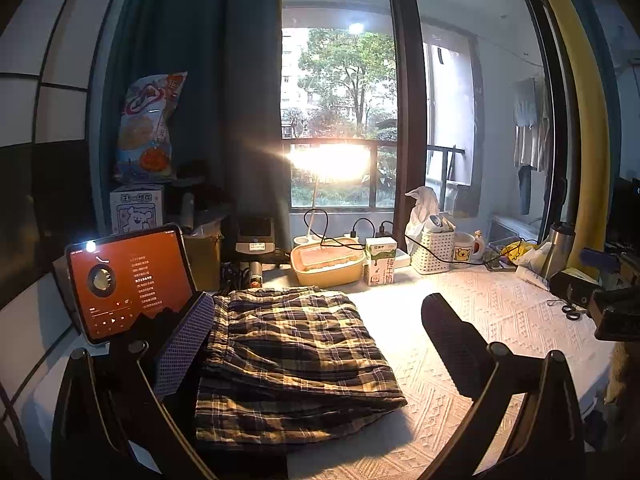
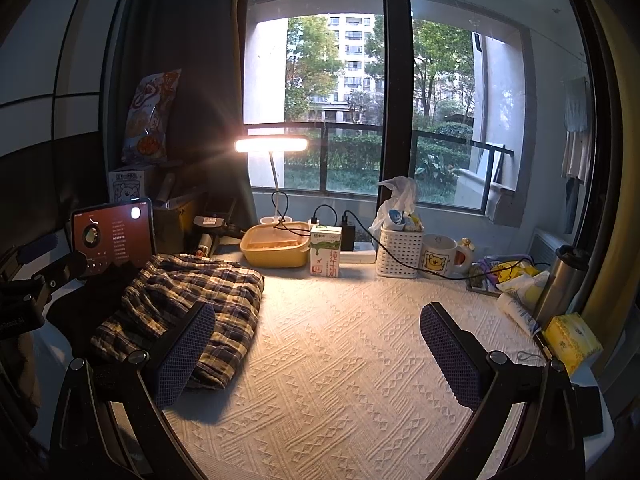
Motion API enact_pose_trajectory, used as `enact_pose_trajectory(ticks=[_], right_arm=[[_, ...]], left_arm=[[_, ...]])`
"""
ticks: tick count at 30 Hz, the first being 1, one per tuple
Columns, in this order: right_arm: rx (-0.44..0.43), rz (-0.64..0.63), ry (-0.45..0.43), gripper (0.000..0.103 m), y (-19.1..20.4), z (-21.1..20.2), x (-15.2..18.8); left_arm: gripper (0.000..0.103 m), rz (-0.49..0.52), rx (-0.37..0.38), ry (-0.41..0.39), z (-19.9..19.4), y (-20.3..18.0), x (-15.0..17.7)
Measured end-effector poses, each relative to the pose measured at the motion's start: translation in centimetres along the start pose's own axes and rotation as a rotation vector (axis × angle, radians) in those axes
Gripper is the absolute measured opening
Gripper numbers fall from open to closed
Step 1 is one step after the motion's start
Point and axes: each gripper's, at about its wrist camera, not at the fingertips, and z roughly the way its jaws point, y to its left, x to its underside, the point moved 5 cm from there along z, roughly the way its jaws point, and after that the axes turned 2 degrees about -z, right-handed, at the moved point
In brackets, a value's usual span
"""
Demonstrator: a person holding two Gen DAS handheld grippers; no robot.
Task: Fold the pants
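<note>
The plaid pants (image 1: 292, 348) lie folded in a thick bundle on the white textured tablecloth (image 1: 500, 320), at the left of the table. My left gripper (image 1: 320, 344) is open and empty, held above the bundle with its fingers on either side. In the right wrist view the pants (image 2: 192, 304) lie at the left. My right gripper (image 2: 320, 356) is open and empty over bare cloth (image 2: 340, 360), its left finger (image 2: 184, 352) in front of the pants' near edge. The left gripper's body (image 2: 32, 292) shows at the far left.
A tablet (image 1: 128, 280) with a red screen leans at the left. Along the window stand a lit desk lamp (image 2: 272, 146), a yellow lidded box (image 2: 276, 246), a milk carton (image 2: 326, 250), a white basket (image 2: 400, 250), a mug (image 2: 442, 260), a steel flask (image 2: 560, 284) and a tissue pack (image 2: 572, 340).
</note>
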Motion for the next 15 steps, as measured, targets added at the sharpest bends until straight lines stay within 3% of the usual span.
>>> enact_pose_trajectory(ticks=[15], right_arm=[[-0.001, 0.000, 0.001, 0.103, -0.07, -0.03, 0.04]], left_arm=[[0.102, 0.000, -0.003, -0.002, -0.09, 0.14, -0.16]])
